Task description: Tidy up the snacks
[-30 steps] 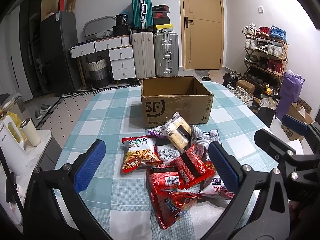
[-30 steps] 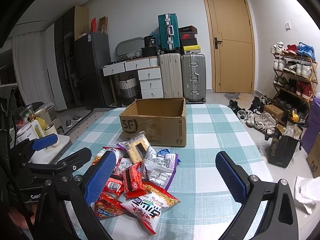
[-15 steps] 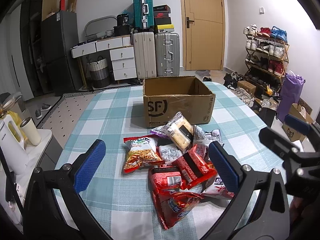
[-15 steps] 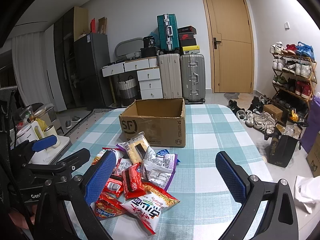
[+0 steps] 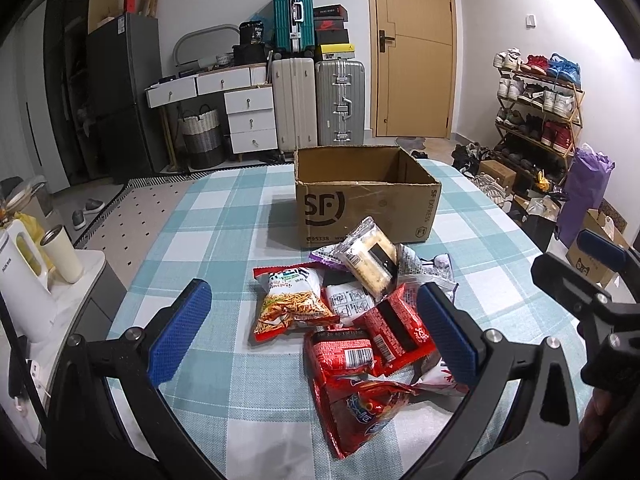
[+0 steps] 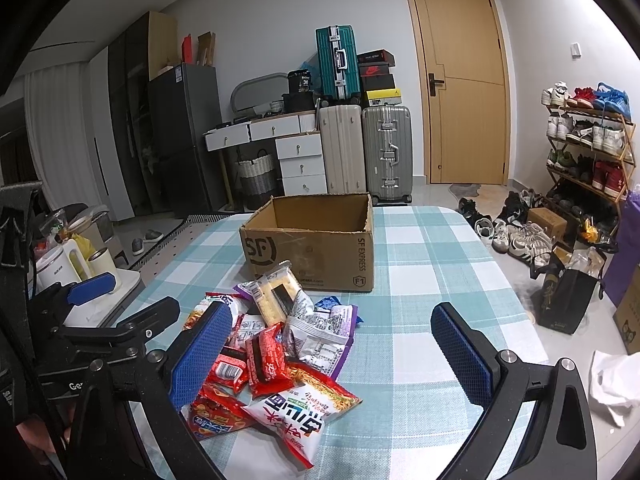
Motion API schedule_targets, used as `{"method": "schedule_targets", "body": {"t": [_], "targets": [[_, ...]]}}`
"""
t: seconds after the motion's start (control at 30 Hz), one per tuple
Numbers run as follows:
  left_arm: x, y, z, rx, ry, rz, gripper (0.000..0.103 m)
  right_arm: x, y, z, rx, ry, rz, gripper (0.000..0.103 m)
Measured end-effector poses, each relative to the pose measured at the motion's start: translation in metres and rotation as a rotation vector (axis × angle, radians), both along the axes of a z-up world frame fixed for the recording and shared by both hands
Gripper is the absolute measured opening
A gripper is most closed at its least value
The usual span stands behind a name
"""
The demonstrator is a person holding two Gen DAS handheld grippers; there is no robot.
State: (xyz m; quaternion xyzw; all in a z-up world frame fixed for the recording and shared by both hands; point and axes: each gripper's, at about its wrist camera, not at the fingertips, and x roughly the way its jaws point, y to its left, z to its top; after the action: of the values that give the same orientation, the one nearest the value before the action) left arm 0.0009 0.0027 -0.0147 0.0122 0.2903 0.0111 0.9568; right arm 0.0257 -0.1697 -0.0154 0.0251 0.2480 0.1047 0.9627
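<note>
A pile of snack packets point(image 5: 360, 312) lies on the checked tablecloth, also in the right wrist view point(image 6: 276, 344). On top leans a clear pack of pale crackers point(image 5: 370, 264). An orange-and-white chips bag point(image 5: 290, 300) lies at the pile's left. Behind stands an open cardboard SF box point(image 5: 366, 200), seen too in the right wrist view point(image 6: 312, 248); its inside looks empty. My left gripper point(image 5: 314, 336) is open and empty, above the pile's near side. My right gripper point(image 6: 332, 354) is open and empty, just right of the pile.
The table point(image 5: 208, 216) has a teal-and-white cloth. A side stand with a white kettle point(image 5: 24, 280) and a cup point(image 5: 62, 254) is to the left. Suitcases point(image 5: 320, 104), drawers and a shoe rack point(image 5: 536, 120) stand beyond. Bags sit on the floor at right point(image 6: 568, 300).
Both grippers have shifted only slightly; the left view has crept a little nearer to the pile. Nothing was taken hold of or moved.
</note>
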Motion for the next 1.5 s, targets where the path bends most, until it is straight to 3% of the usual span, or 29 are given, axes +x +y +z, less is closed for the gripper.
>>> {"method": "schedule_targets", "body": {"t": [0.6, 1.13, 1.5], "targets": [[0.009, 0.014, -0.016, -0.014, 0.018, 0.016, 0.102, 0.014, 0.0, -0.031, 0.012, 0.085, 0.02, 0.102], [0.015, 0.029, -0.034, -0.047, 0.062, 0.016, 0.102, 0.046, 0.006, -0.096, 0.045, 0.269, 0.058, 0.102], [0.017, 0.033, -0.041, -0.054, 0.087, 0.023, 0.102, 0.053, 0.0, -0.116, 0.127, 0.344, 0.061, 0.101]]}}
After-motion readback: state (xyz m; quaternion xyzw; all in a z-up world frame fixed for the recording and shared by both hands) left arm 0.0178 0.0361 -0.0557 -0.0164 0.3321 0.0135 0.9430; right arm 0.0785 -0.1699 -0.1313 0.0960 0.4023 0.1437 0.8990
